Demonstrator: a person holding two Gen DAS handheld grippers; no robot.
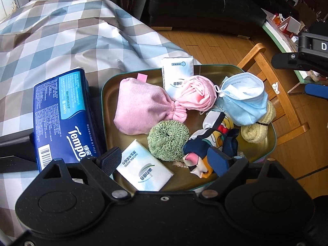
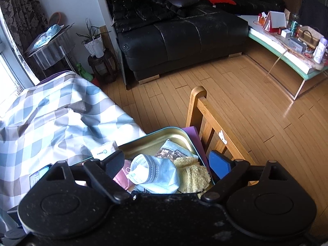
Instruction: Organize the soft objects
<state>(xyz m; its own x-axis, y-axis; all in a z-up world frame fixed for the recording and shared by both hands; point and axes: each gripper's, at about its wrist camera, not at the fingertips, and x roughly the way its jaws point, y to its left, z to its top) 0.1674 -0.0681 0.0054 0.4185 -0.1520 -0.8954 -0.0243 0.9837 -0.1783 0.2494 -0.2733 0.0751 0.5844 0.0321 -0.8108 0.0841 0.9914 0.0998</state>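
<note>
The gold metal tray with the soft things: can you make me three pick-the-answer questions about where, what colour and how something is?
1. Where is the dark blue Tempo tissue pack?
A in the tray
B on the checked cloth beside the tray
C on the floor

2. What colour is the knitted round scrubber?
A green
B red
C black

3. How is the left gripper?
A shut on a mask
B open, holding nothing
C shut on the pouch

Answers: B, it lies outside the gold metal tray's rim; A, its yarn is green; B, the fingers stand apart.
</note>
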